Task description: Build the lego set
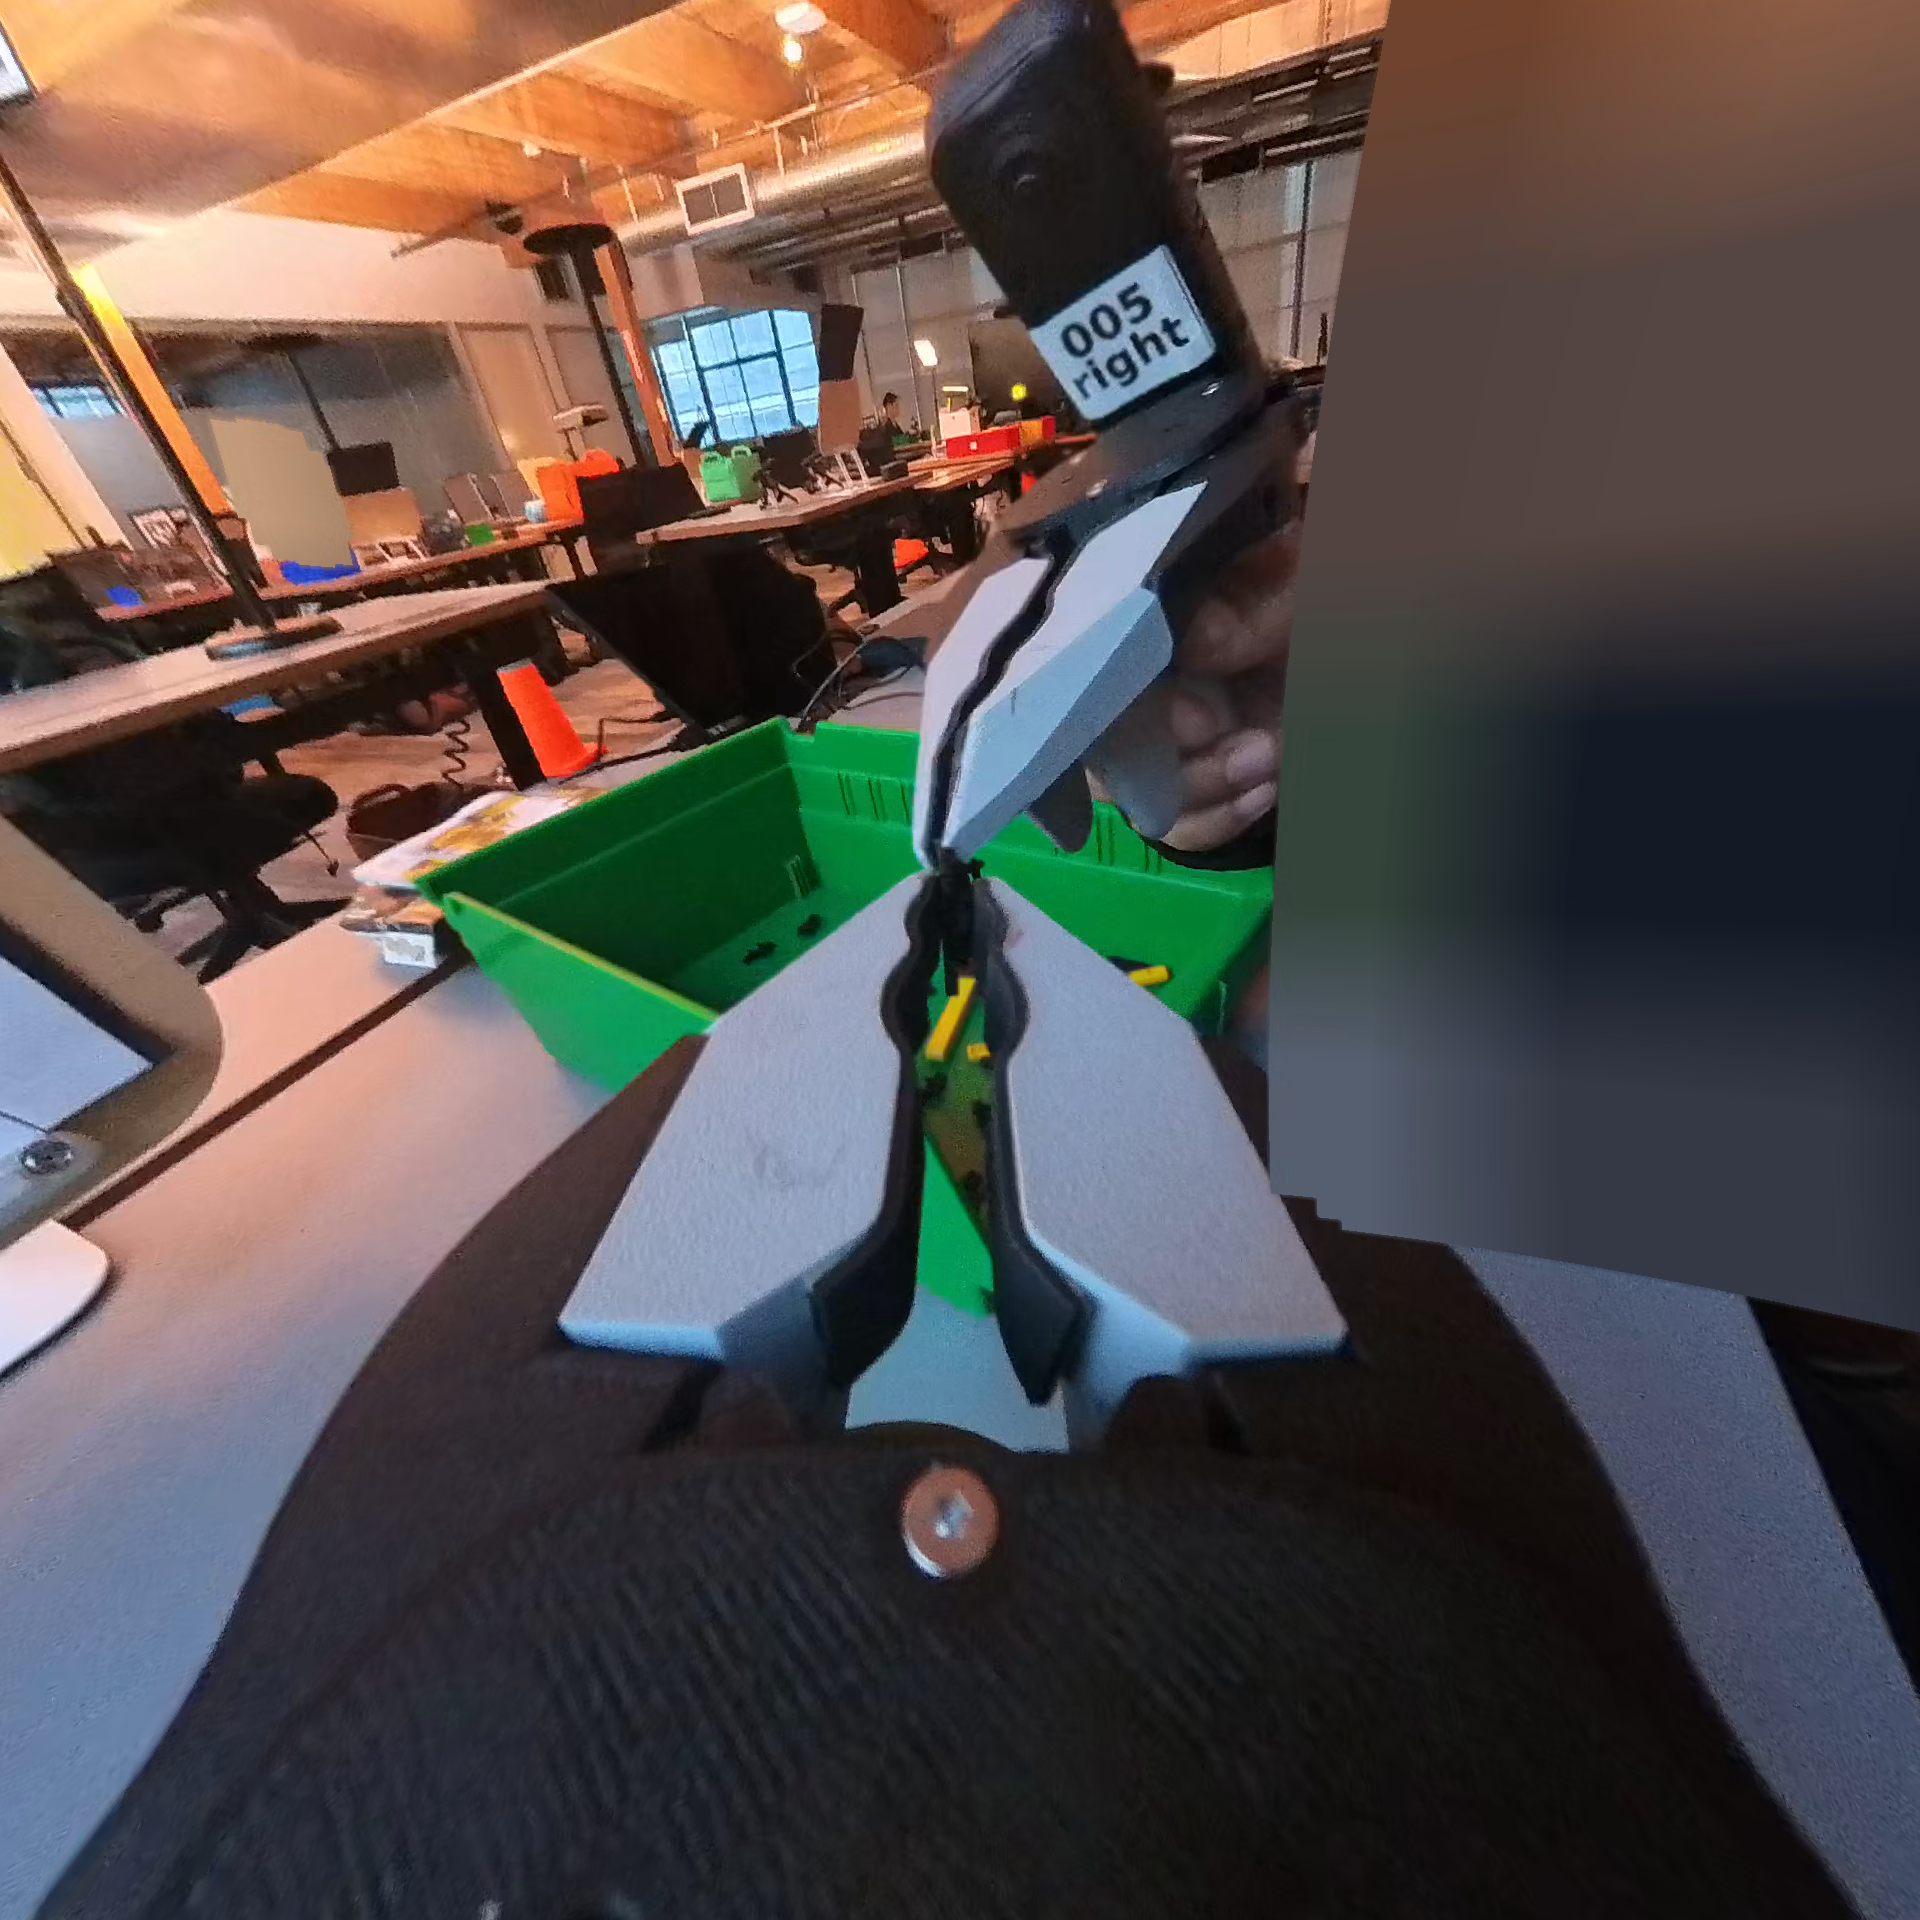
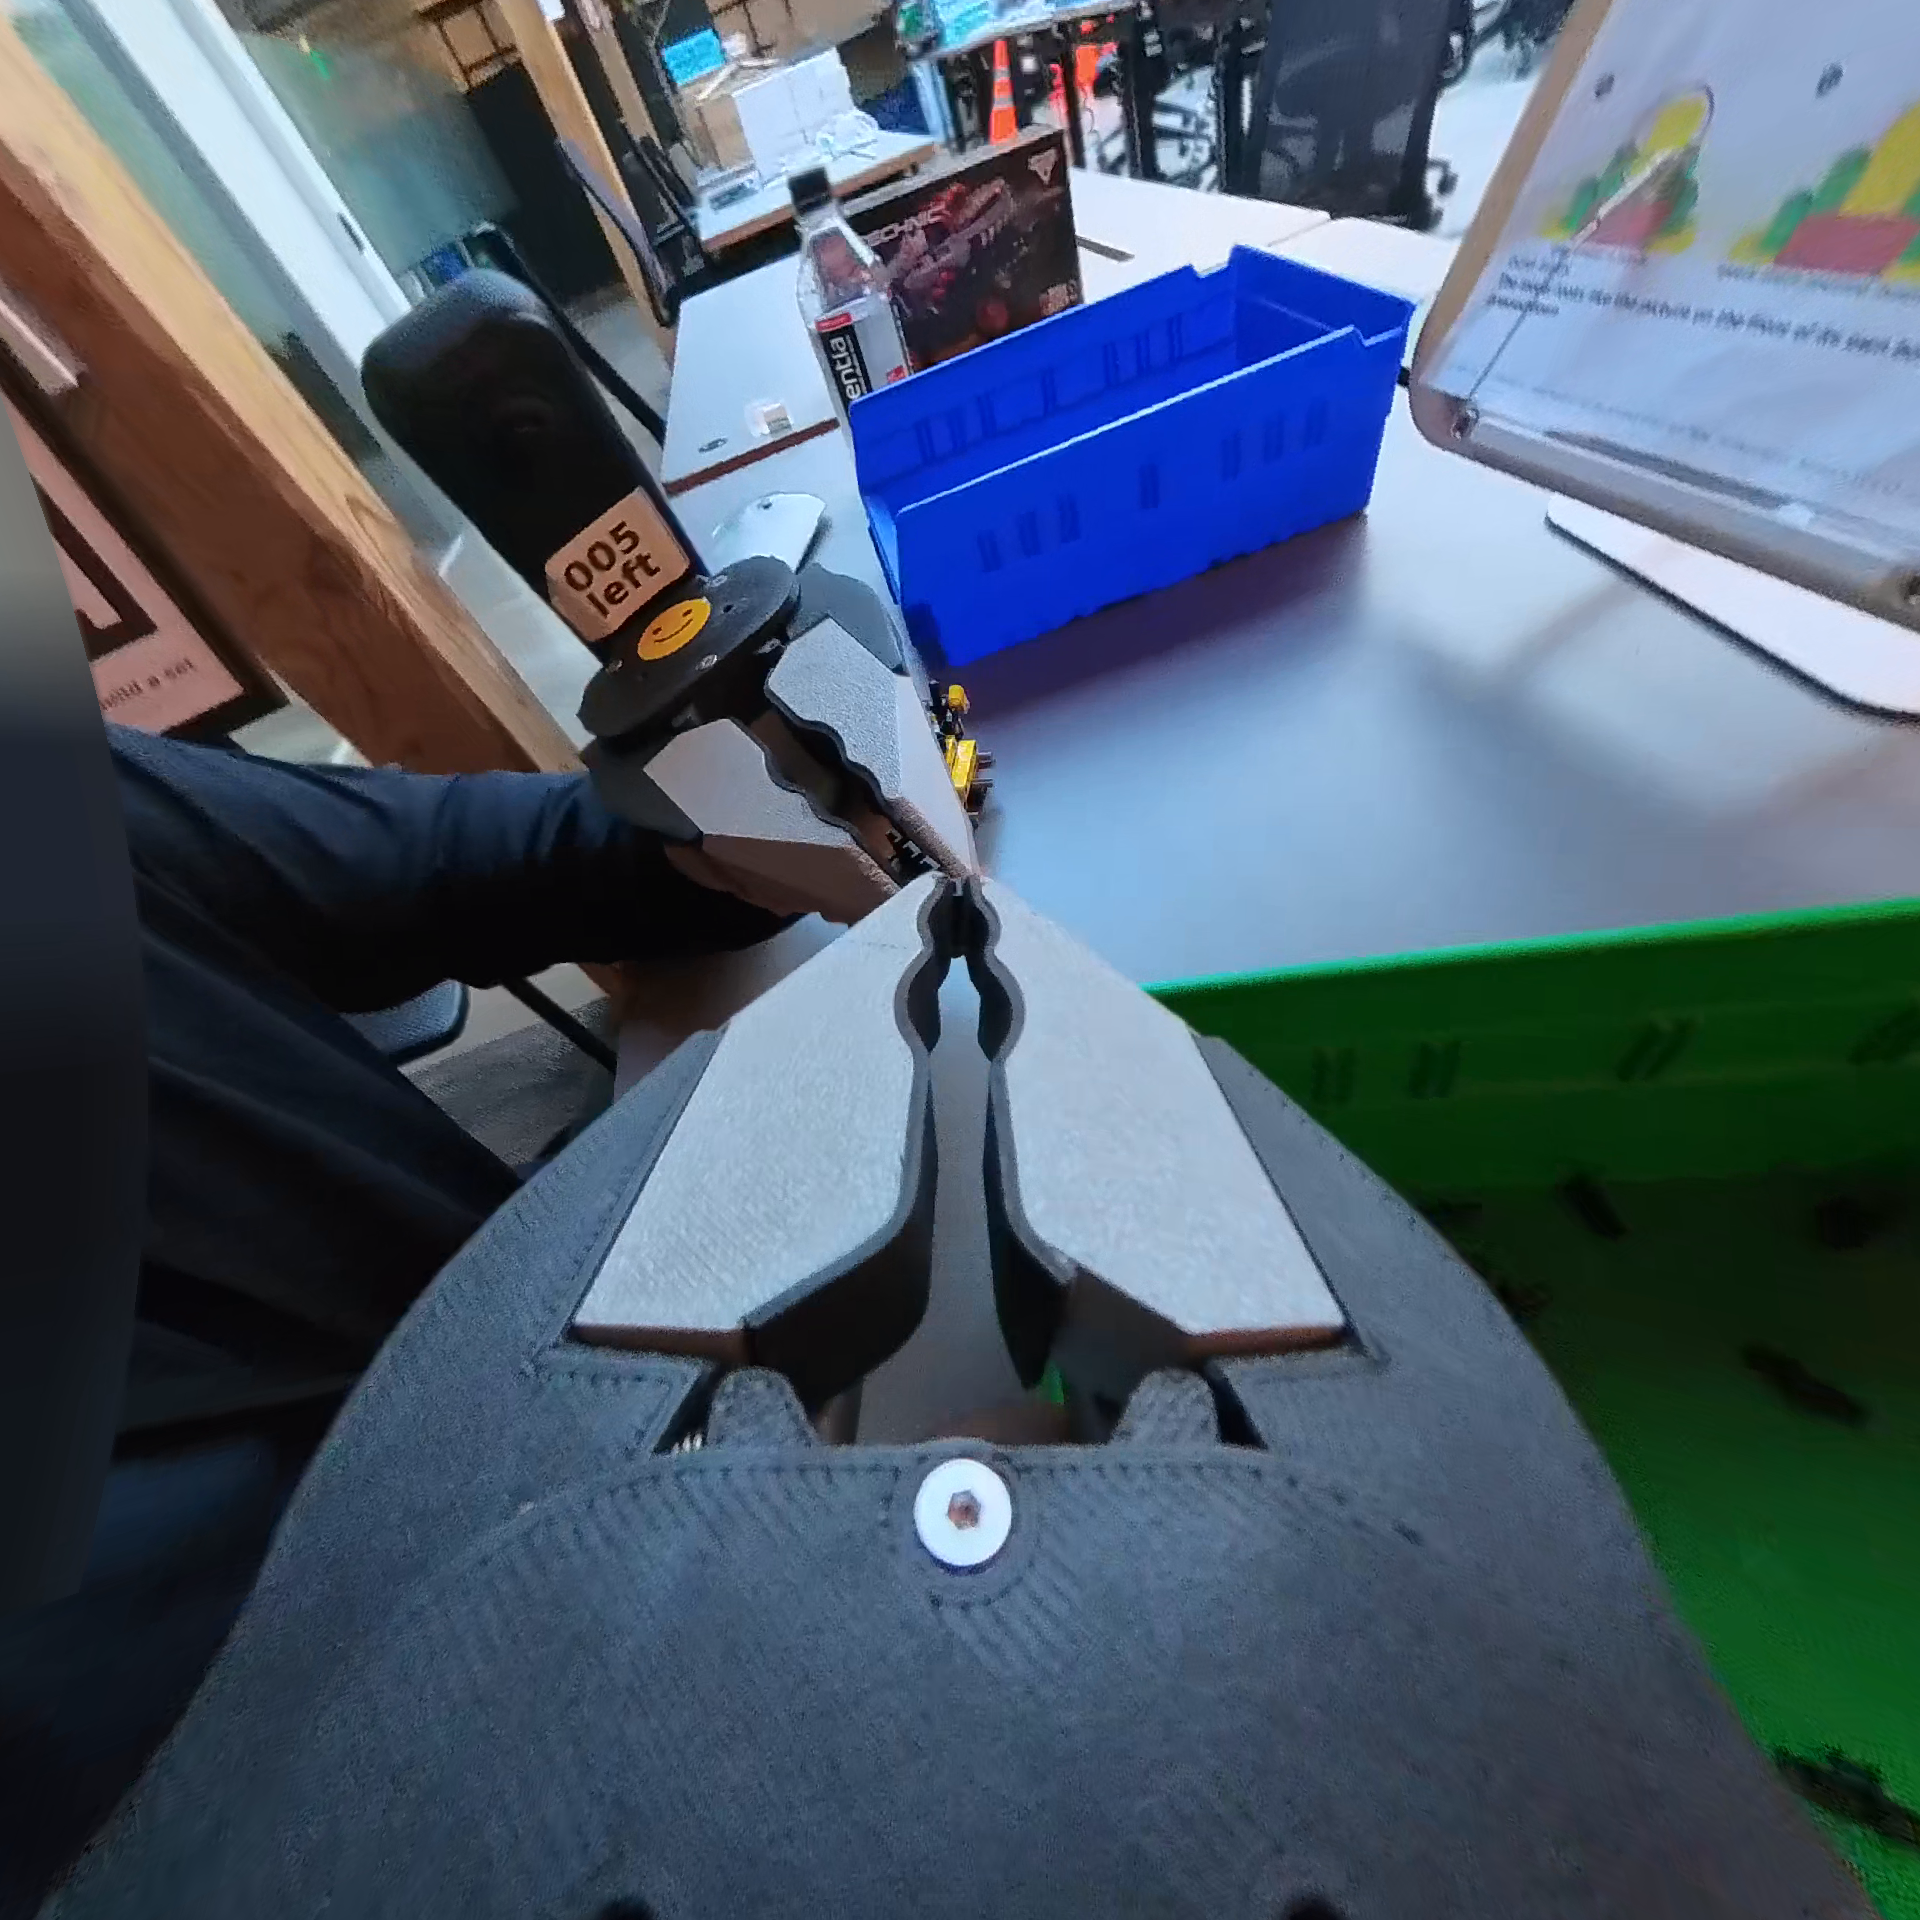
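The left gripper (image 1: pixel 948 883) is clenched on a small black lego piece (image 1: pixel 951 920), tip to tip with the right gripper (image 2: pixel 958 891), also clenched on it, above the green bin (image 1: pixel 623 914). Loose yellow (image 1: pixel 951 1016) and black pieces (image 1: pixel 758 951) lie in the bin. On the table (image 2: pixel 1455 790) stand a partly built yellow model (image 2: pixel 961 743), a blue bin (image 2: pixel 1122 499) and a bottle (image 2: pixel 847 301).
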A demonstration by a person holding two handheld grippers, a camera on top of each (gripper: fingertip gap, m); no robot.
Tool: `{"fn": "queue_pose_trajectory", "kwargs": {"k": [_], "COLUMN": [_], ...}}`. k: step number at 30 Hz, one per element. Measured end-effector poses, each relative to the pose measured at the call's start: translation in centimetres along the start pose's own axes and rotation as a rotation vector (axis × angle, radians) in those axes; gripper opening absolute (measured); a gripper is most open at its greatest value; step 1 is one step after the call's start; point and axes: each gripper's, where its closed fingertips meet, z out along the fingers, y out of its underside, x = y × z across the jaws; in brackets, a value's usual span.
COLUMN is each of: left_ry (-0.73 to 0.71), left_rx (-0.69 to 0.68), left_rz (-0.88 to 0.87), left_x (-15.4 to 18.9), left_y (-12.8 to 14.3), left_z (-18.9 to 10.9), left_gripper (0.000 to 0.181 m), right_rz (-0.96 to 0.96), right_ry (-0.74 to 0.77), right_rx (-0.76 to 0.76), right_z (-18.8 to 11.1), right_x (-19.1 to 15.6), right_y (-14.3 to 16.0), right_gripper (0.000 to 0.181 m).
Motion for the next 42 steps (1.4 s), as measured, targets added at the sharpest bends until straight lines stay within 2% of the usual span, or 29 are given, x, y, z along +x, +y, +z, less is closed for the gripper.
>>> {"fn": "queue_pose_trajectory", "kwargs": {"k": [4, 7, 10, 12, 14, 16, 20, 23, 25, 26, 28, 38, 42], "left_ry": [-0.016, -0.011, -0.006, 0.006, 0.021, 0.043, 0.066, 0.074, 0.083, 0.088, 0.096, 0.162, 0.185], "left_rx": [-0.003, 0.066, 0.095, 0.072, 0.034, 0.012, -0.017, -0.034, -0.040, -0.039, -0.031, -0.003, 0.053], "left_rz": [0.013, 0.073, 0.079, 0.033, -0.018, -0.064, -0.090, -0.079, -0.076, -0.073, -0.071, -0.108, -0.216], "left_x": [-0.3, 0.2, 0.3, 0.1, 0.0, 0.1, 0.4, 0.7, 0.9, 1.1, 1.3, 2.1, 1.8], "left_y": [0.4, -0.9, -1.5, -0.9, -0.1, 0.4, 0.9, 1.2, 1.2, 1.2, 1.0, 0.3, -0.6], "left_z": [0.1, -0.4, -0.6, -0.3, 0.0, 0.3, 0.5, 0.7, 0.7, 0.7, 0.7, 0.4, 0.1], "left_gripper": [0.002, 0.001, 0.001, 0.002, 0.001, 0.001, 0.002, 0.002, 0.002, 0.002, 0.001, 0.001, 0.003], "right_rz": [0.060, 0.119, 0.175, 0.127, 0.032, -0.069, -0.207, -0.235, -0.229, -0.214, -0.214, -0.313, -0.373], "right_ry": [0.009, 0.050, -0.034, 0.052, 0.216, 0.359, 0.232, 0.275, 0.132, 0.053, -0.001, 0.012, 0.043], "right_rx": [0.002, 0.031, 0.096, 0.042, -0.076, -0.154, -0.112, -0.153, -0.095, -0.062, -0.073, -0.070, -0.035], "right_z": [0.1, -0.3, -1.2, -1.6, -2.2, -3.1, -2.1, -1.9, -1.2, -1.0, -0.7, -0.4, -0.7], "right_x": [0.4, 1.5, 1.4, 2.6, 4.9, 6.6, 2.9, 3.3, 1.1, -0.2, -1.2, -1.6, -1.9], "right_y": [0.2, 0.0, -0.9, -0.1, 1.5, 2.2, 1.0, 1.6, 1.1, 0.7, 0.9, 1.0, 0.1], "right_gripper": [0.000, 0.000, 0.000, 0.000, 0.023, 0.026, 0.023, 0.029, 0.009, 0.008, 0.008, 0.003, 0.000]}}
